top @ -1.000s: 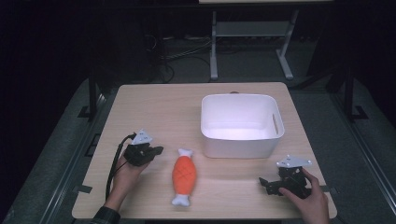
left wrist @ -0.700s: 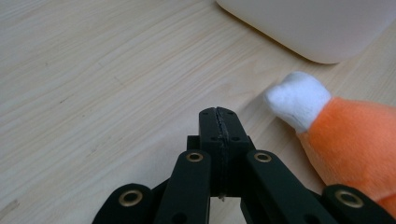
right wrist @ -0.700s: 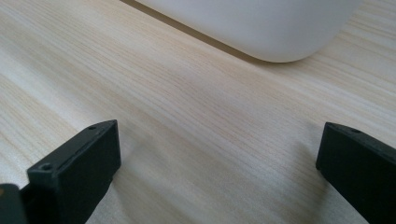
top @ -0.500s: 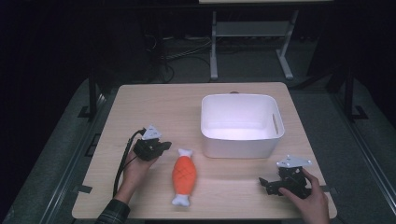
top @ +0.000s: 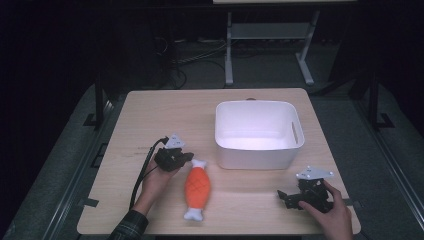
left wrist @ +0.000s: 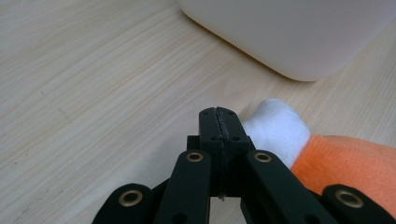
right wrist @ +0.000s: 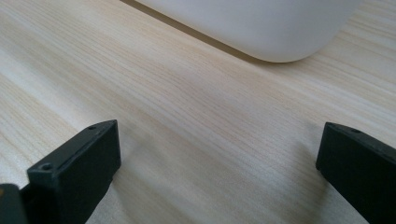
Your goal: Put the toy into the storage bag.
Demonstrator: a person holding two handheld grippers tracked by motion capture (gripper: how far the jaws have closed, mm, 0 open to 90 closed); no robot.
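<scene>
- Left tongs [top: 187, 157], jaws pressed fully together and holding nothing, sit just beside the white knobbed end of an orange plush drumstick toy [top: 196, 187] lying on the pale wooden desk [top: 150, 115].
- Right tongs [top: 286, 196], jaws spread wide, rest well apart from the toy.
- A white plastic bin [top: 258, 134] stands beyond both tongs.

Your left gripper [left wrist: 219, 122] rises from bottom centre of frame, jaws pressed flat together, nothing between them. Plush toy [left wrist: 327, 161] lies at lower right: white knobbed end just right of your jaw tips, whether touching cannot tell; orange body runs off right edge. White tub [left wrist: 299, 32] fills upper right, rounded corner near toy's white end, apart from it. Pale wood table [left wrist: 93, 93] across left half.
</scene>
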